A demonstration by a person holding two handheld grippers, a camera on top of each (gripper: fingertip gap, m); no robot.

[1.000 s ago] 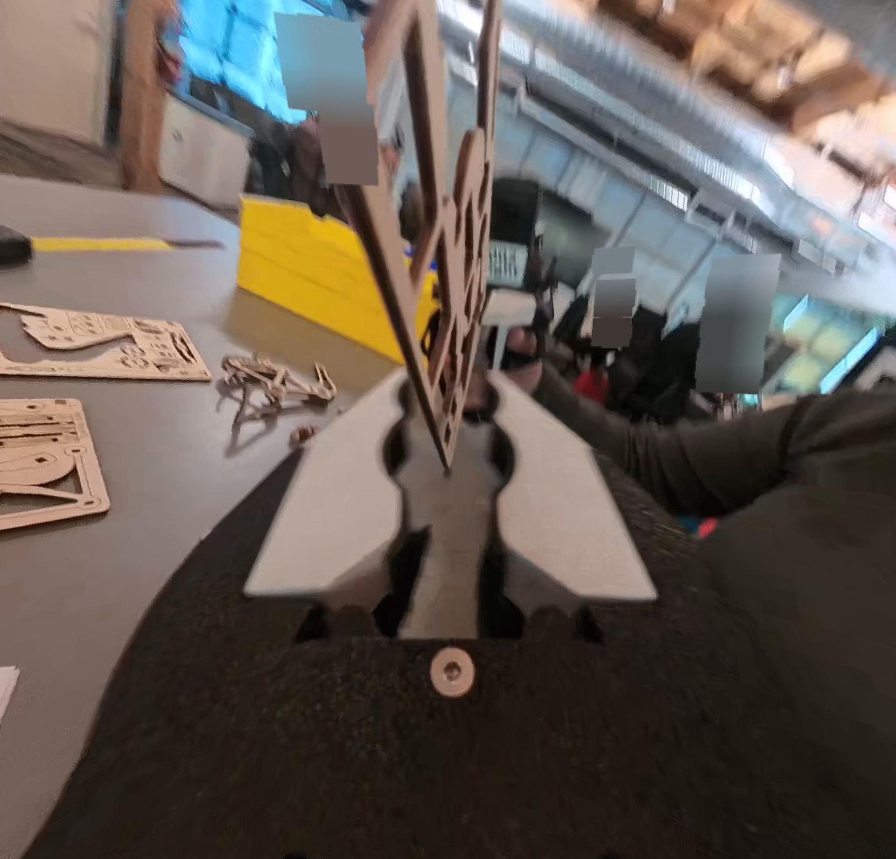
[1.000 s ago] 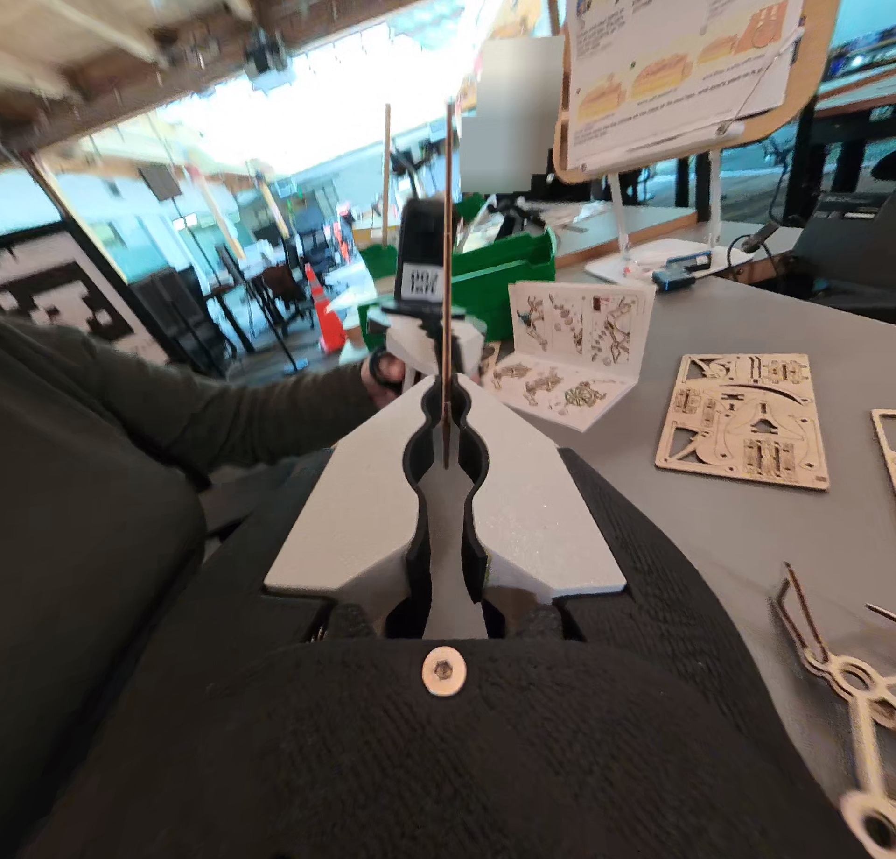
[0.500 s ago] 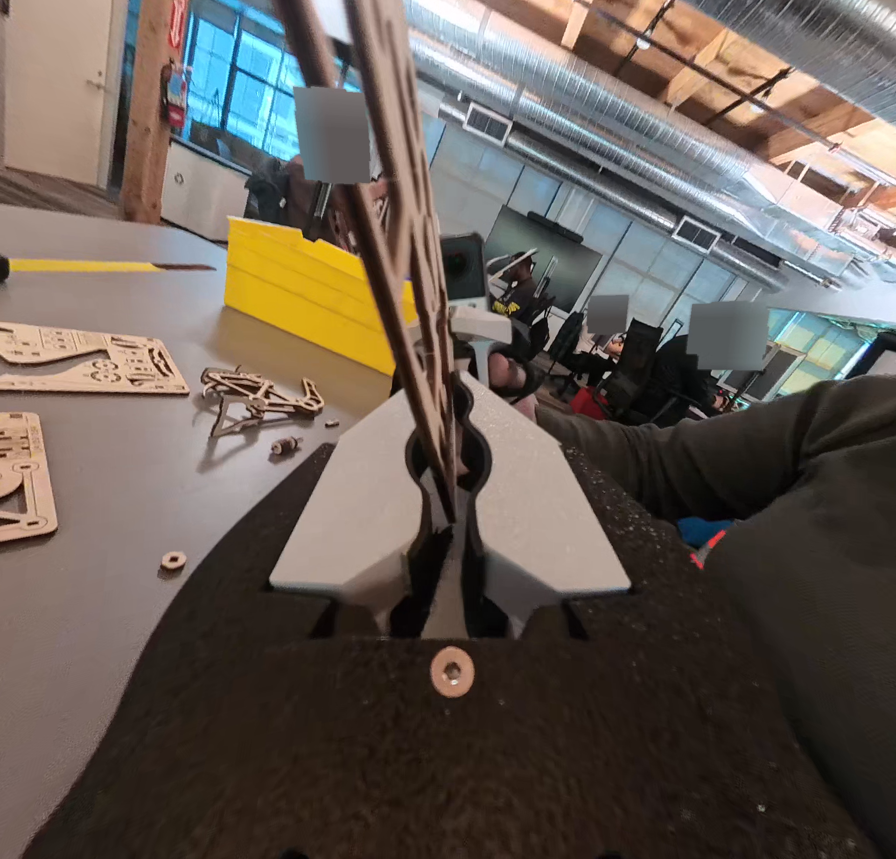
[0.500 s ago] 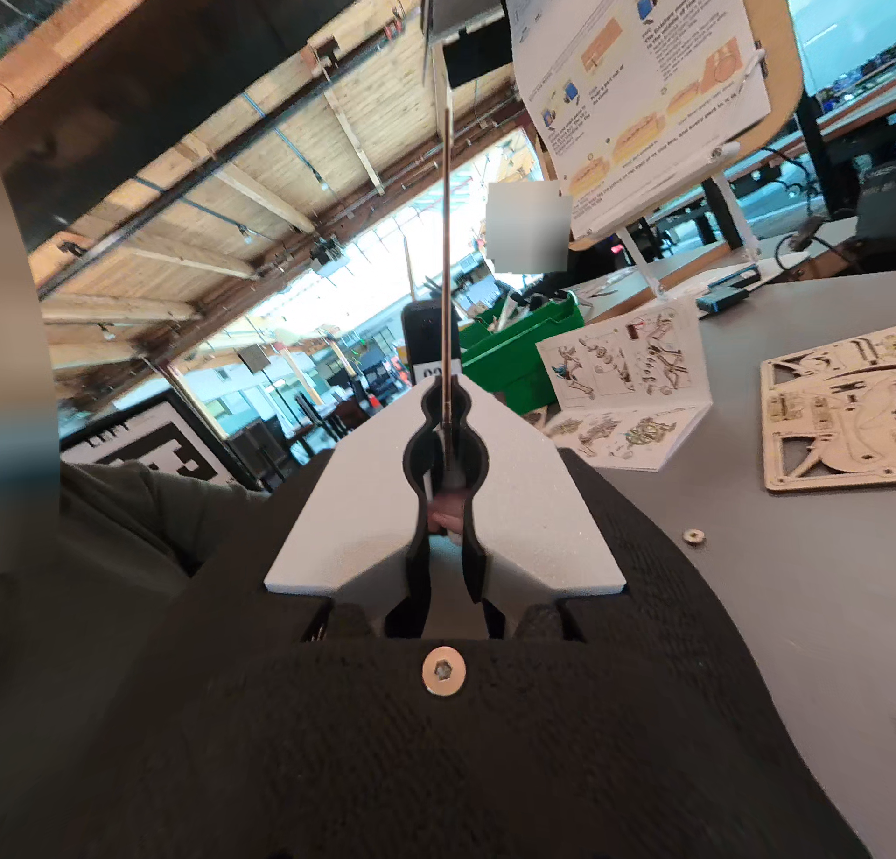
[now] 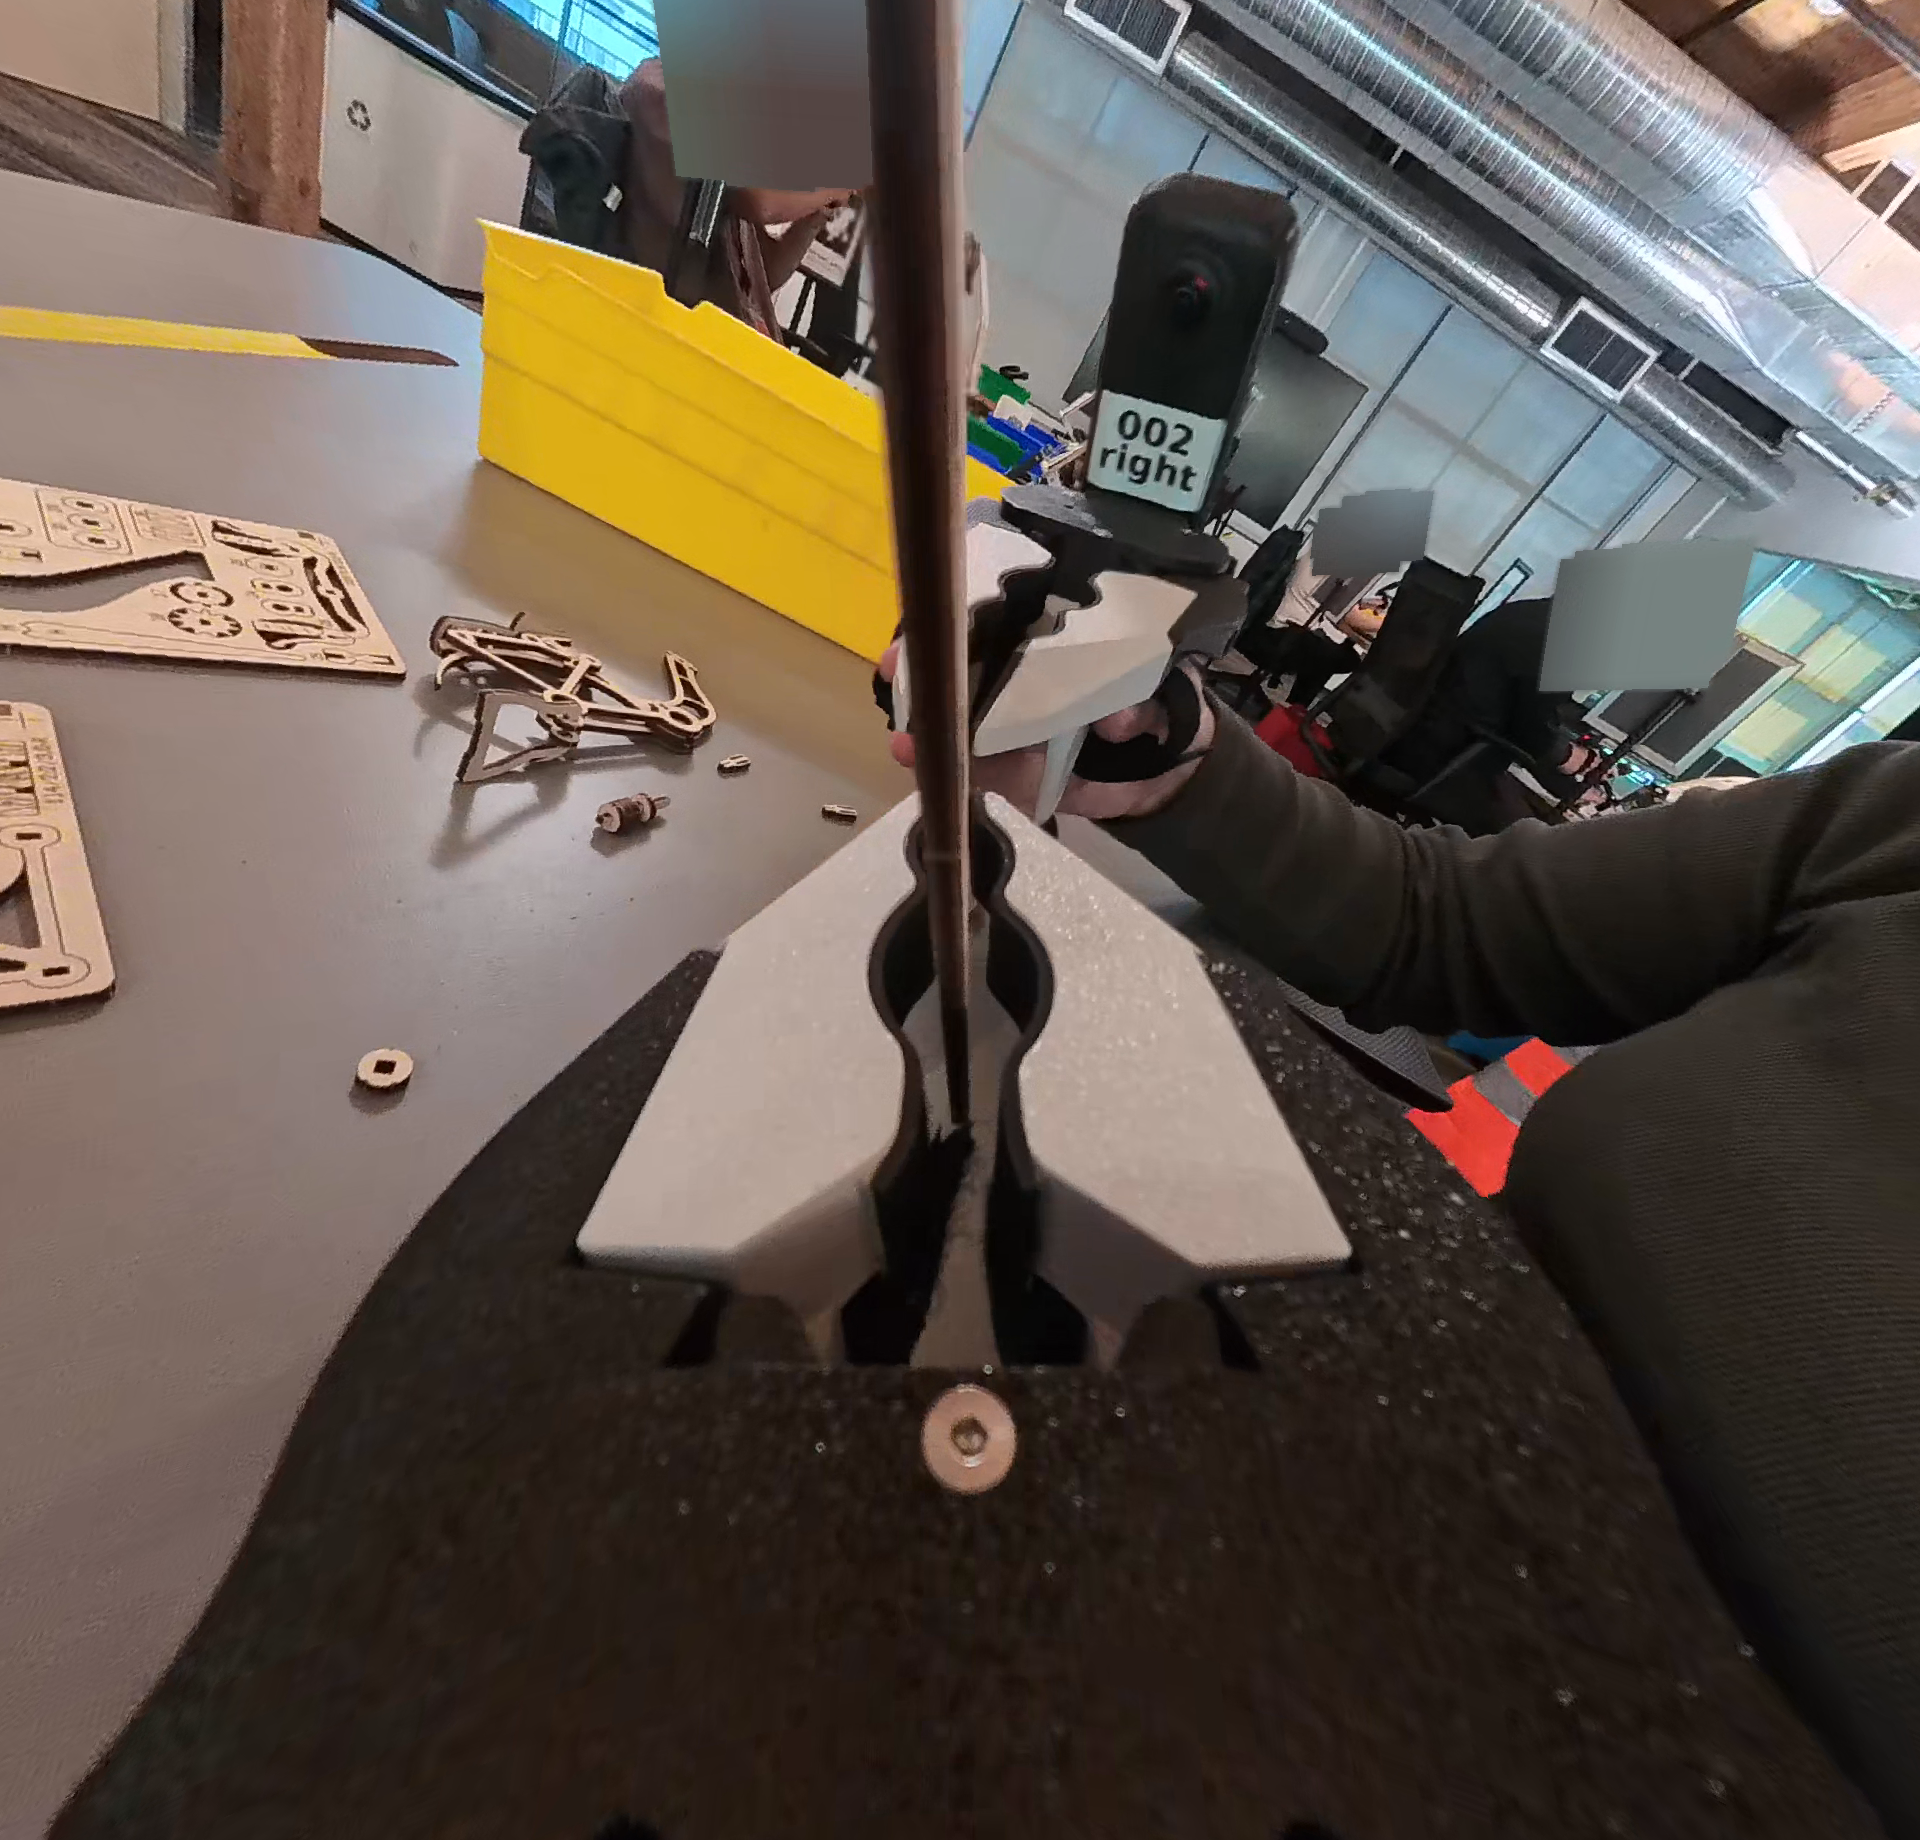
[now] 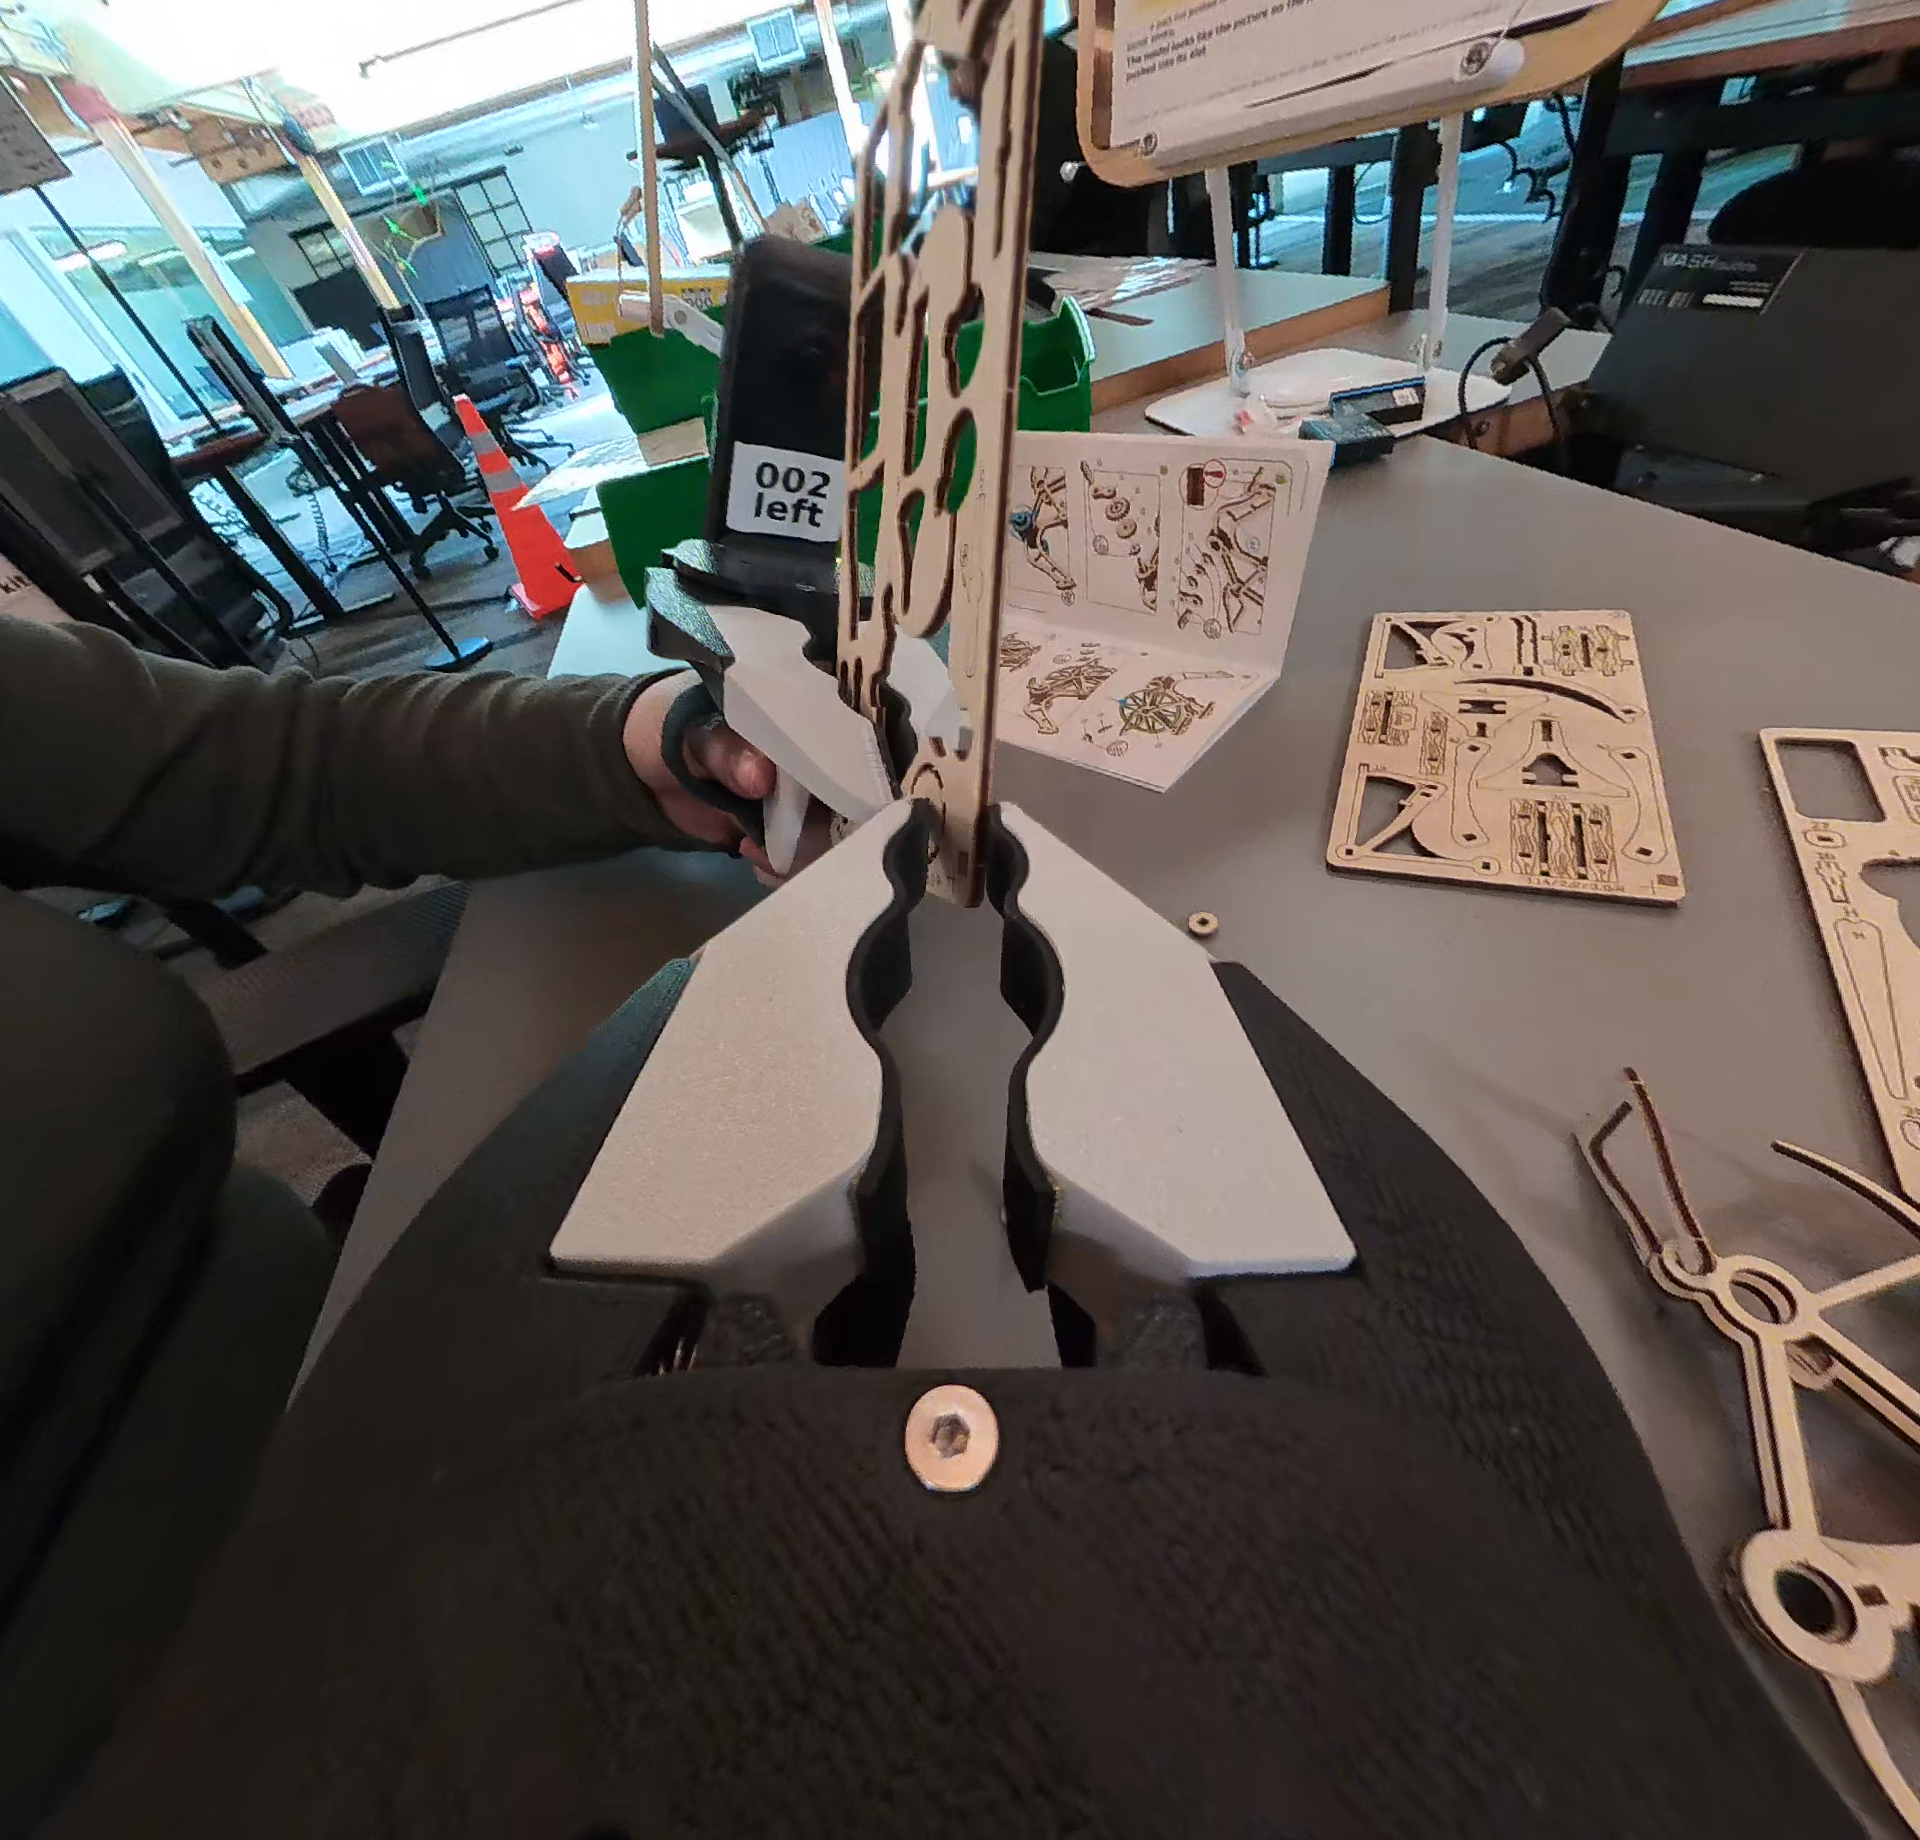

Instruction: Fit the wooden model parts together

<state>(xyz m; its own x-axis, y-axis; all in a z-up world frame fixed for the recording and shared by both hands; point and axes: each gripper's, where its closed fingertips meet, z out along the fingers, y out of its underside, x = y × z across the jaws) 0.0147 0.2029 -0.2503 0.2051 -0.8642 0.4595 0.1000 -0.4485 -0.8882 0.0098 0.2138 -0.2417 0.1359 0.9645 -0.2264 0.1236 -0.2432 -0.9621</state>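
Note:
A thin laser-cut wooden parts sheet point(image 5: 920, 440) stands upright above the dark table. My left gripper point(image 5: 945, 834) is shut on its lower edge, and I see it edge-on there. In the right wrist view the sheet point(image 6: 935, 336) shows its cut-out face at an angle. Its bottom corner sits between the tips of my right gripper point(image 6: 951, 834), whose jaws stand a little apart and open. The right gripper point(image 5: 977, 647) shows just beyond the sheet in the left wrist view. The left gripper point(image 6: 894, 782) shows behind the sheet in the right wrist view.
On the table lie other flat parts sheets point(image 5: 187, 585) point(image 6: 1507, 751), a partly built wooden piece point(image 5: 561, 689) point(image 6: 1766, 1323), small loose washers point(image 5: 384, 1068), an open instruction booklet point(image 6: 1143, 585), a yellow bin point(image 5: 675, 440) and a green bin point(image 6: 1039, 377). A clipboard on a stand point(image 6: 1351, 24) rises at the back. Less than 4 cm separates the two grippers' tips.
The left jaws have closed tight on the sheet. The right jaws have loosened from it, and the sheet now shows its face in the right wrist view. Both views have tipped down toward the table.

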